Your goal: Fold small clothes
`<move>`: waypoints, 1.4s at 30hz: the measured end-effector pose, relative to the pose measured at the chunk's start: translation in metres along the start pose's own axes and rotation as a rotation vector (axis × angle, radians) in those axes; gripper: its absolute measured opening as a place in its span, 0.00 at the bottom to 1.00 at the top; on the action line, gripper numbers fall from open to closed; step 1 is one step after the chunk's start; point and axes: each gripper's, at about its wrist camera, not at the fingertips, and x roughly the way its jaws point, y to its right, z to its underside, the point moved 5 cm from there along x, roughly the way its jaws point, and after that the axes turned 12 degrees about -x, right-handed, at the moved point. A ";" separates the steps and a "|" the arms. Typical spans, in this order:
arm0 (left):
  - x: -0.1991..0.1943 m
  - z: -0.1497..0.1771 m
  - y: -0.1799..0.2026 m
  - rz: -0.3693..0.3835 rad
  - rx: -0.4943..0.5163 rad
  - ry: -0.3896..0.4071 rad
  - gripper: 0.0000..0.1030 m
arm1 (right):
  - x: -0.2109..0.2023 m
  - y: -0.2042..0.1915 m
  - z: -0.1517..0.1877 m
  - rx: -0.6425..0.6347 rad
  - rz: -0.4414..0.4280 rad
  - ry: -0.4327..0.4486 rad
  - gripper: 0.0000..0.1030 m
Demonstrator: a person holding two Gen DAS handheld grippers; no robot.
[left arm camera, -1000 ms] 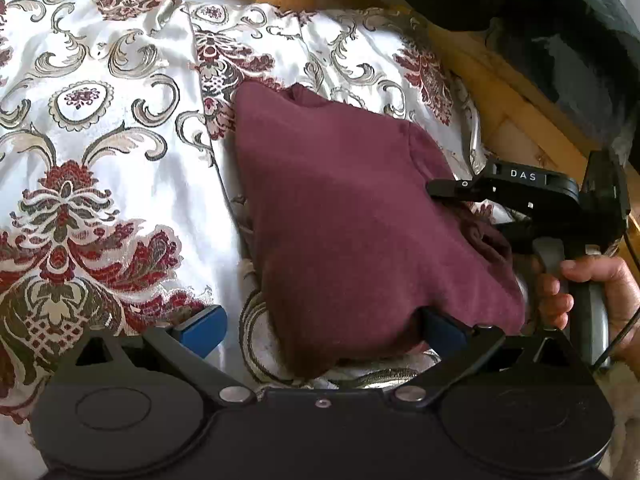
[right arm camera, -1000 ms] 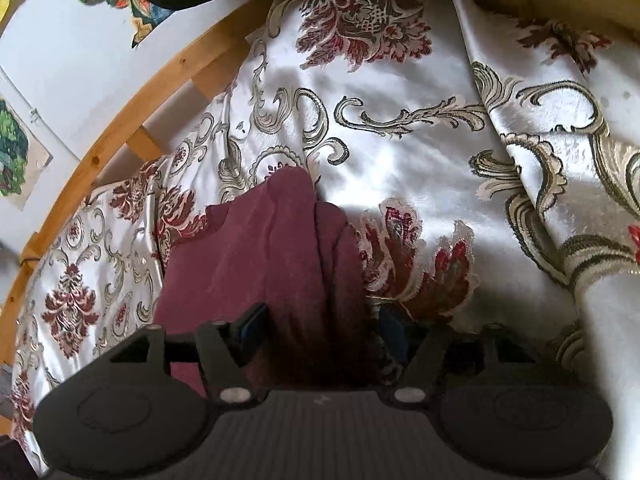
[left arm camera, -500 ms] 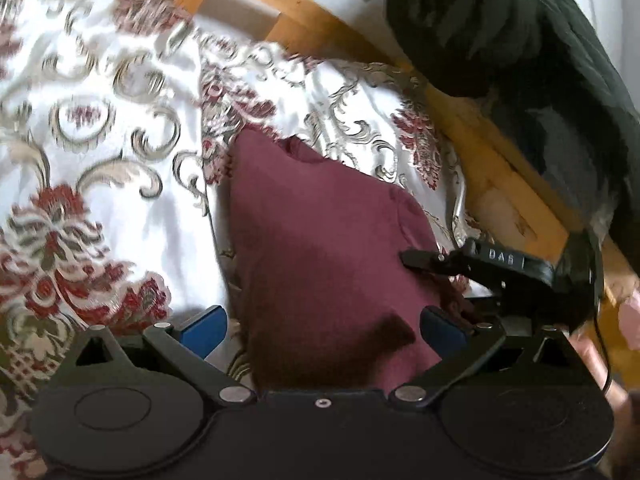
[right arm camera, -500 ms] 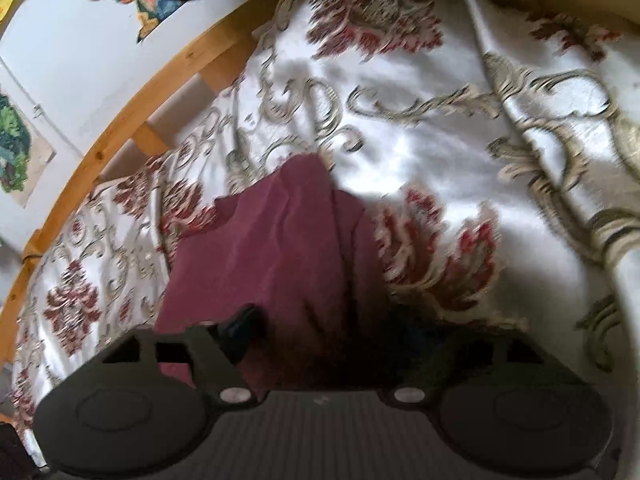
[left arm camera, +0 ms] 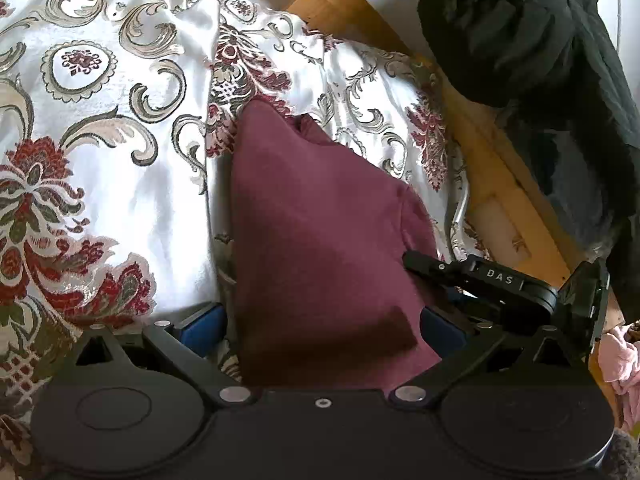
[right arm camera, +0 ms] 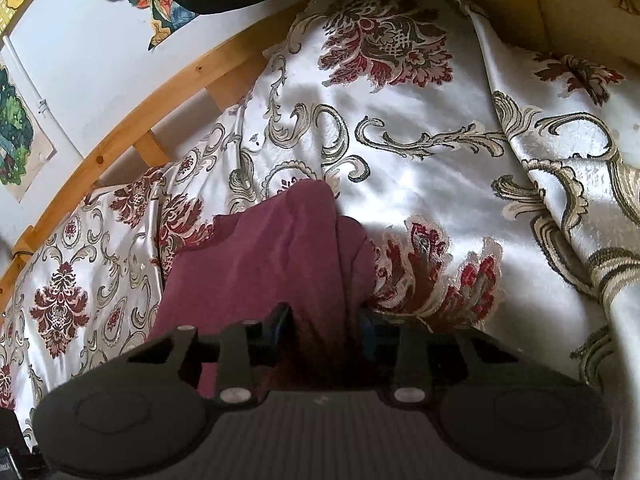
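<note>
A folded maroon garment (left arm camera: 320,240) lies on the patterned white bedspread (left arm camera: 120,184). My left gripper (left arm camera: 322,324) is wide open, its blue pads on either side of the garment's near end, which lies between them. My right gripper (right arm camera: 324,324) has narrowed around the garment's near edge (right arm camera: 280,256), and its blue pads press on a bunched fold of the cloth. The right gripper also shows in the left wrist view (left arm camera: 492,280), at the garment's right corner.
A wooden bed frame (left arm camera: 480,152) runs along the far side of the bed. A black garment (left arm camera: 540,60) hangs over it at the upper right. A pink cloth (left arm camera: 620,360) lies at the right edge. The bedspread is creased into ridges (right arm camera: 520,120).
The right gripper's jaws have closed inward onto the garment's edge. Both grippers have drawn back slightly, and the left view has tilted up toward the bed frame. The garment has barely shifted.
</note>
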 end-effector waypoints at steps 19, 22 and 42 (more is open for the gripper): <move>0.003 0.002 -0.005 -0.017 0.010 -0.010 0.99 | 0.000 0.005 0.002 0.055 -0.009 -0.013 0.55; 0.003 0.002 -0.005 -0.018 0.011 -0.010 0.99 | 0.001 0.004 0.003 0.051 0.001 -0.016 0.63; -0.007 -0.008 -0.024 0.044 -0.170 0.029 0.73 | 0.002 0.002 0.002 0.028 0.011 -0.021 0.63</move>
